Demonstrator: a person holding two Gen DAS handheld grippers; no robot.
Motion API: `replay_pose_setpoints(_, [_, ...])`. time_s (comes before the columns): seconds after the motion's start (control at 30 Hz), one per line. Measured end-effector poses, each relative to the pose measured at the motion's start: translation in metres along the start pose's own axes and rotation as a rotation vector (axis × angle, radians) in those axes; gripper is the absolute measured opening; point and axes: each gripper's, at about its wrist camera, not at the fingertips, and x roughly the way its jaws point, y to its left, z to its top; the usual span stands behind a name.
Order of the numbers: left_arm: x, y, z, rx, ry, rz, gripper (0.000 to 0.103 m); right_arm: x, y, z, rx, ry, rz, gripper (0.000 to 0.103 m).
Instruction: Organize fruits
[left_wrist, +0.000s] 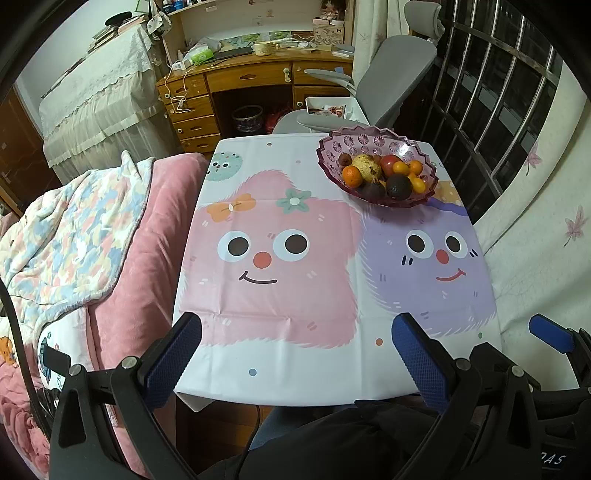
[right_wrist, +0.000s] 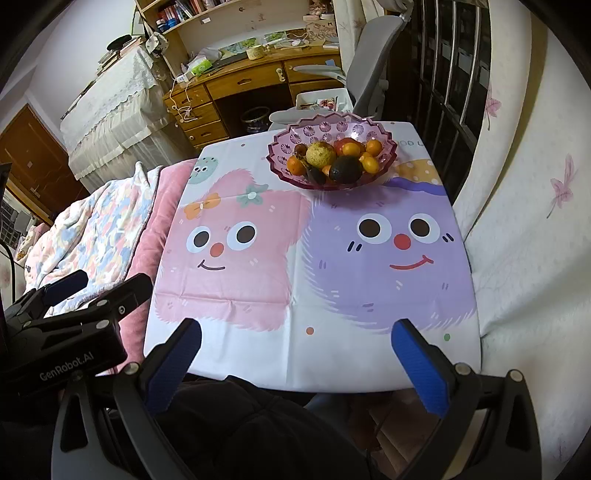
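Observation:
A purple scalloped bowl (left_wrist: 332, 146) stands at the far right of the table (left_wrist: 295, 384), and it also shows in the right wrist view (right_wrist: 388, 162). It holds several fruits: oranges (left_wrist: 352, 175), a yellow-green pear-like fruit (left_wrist: 366, 166), a red apple (left_wrist: 390, 163), a dark avocado (left_wrist: 399, 186). In the right wrist view the avocado (right_wrist: 346, 169) lies at the bowl's front. My left gripper (left_wrist: 295, 358) is open and empty above the table's near edge. My right gripper (right_wrist: 295, 358) is open and empty above the near edge too.
A cartoon tablecloth (right_wrist: 258, 273) covers the table. A pink bed with a patterned blanket (left_wrist: 74, 236) lies to the left. A grey office chair (left_wrist: 391, 77) and a wooden desk (left_wrist: 236, 77) stand behind. A window grille (left_wrist: 491, 110) and a curtain (left_wrist: 535, 240) are at right.

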Motion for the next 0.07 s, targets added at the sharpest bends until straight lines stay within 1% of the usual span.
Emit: replay_pose_setpoints(0.07, [0.0002,-0.0017,-0.0002,-0.001,0.0,0.001,0.102,0.0001,-0.0001,0.0003,0.0,0.0,0.0,0.103])
